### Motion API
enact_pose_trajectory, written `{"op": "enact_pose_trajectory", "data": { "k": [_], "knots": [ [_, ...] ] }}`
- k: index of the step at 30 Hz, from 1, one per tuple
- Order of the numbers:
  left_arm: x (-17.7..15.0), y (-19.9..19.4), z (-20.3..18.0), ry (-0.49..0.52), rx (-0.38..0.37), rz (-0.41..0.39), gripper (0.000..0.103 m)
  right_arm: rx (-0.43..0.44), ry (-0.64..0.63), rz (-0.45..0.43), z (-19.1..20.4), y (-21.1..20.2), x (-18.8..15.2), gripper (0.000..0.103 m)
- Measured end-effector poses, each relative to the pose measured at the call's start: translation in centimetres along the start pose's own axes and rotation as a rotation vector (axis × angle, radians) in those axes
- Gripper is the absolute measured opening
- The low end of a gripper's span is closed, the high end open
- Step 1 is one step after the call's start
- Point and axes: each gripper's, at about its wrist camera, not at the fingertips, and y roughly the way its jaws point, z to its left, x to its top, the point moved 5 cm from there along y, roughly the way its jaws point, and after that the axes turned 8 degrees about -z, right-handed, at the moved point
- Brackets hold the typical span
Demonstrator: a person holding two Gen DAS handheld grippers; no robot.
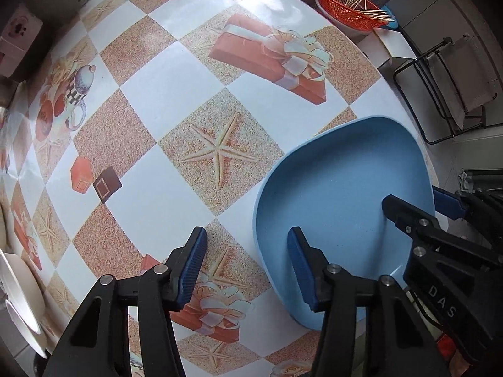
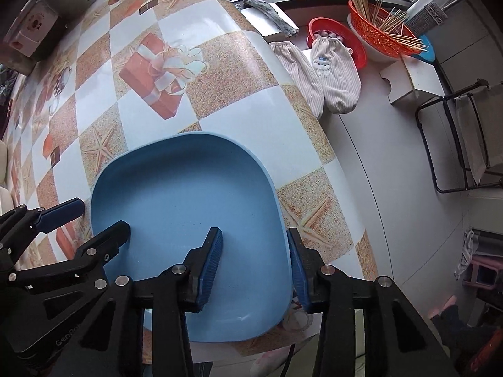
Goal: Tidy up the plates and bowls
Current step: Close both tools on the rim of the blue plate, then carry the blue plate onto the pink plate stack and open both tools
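Observation:
A light blue, rounded-square plate [image 1: 339,172] [image 2: 182,182] lies flat on the patterned tablecloth, near the table's right edge. My left gripper [image 1: 246,232] points down and straddles the plate's left rim, one finger inside the plate and one outside on the cloth, with clear gaps. My right gripper [image 2: 254,232] straddles the opposite rim. Its outer pad is close to the rim and its inner pad stands off it. Each gripper also shows at the edge of the other view. White bowls [image 1: 19,289] sit at the table's far left edge.
An orange basket of wooden skewers [image 2: 377,28] and a red basket [image 2: 333,34] stand on a ledge beyond the table. Striped cloth sleeves [image 2: 333,75] lie beside them. A black folding frame [image 2: 465,138] stands on the floor to the right. A pink box [image 1: 19,37] is at the back left.

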Motion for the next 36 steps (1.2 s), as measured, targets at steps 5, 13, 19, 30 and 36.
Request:
{"op": "enact_pose_trajectory", "data": {
  "k": [5, 13, 19, 30, 36],
  "knots": [
    [-1.1, -0.3, 0.6, 0.046, -0.007, 0.011, 0.034, 0.019, -0.02, 0.013, 2.6, -0.2, -1.1, 0.028],
    [-7.0, -1.5, 5.7, 0.112, 0.064, 0.027, 0.034, 0.143, 0.012, 0.093, 8.3, -0.3, -5.8, 0.028],
    [-13.2, -2.5, 11.4, 0.067, 0.134, 0.073, 0.034, 0.214, -0.054, 0.142, 15.4, -0.8, -10.1, 0.028],
    [-18.5, -2.8, 14.7, 0.033, 0.203, 0.108, 0.034, 0.253, -0.161, 0.203, 22.9, -1.4, -14.8, 0.033],
    [-18.8, -3.3, 15.1, 0.04, 0.185, 0.105, 0.035, 0.26, -0.115, 0.202, 22.1, -1.0, -13.7, 0.033]
  ]
}}
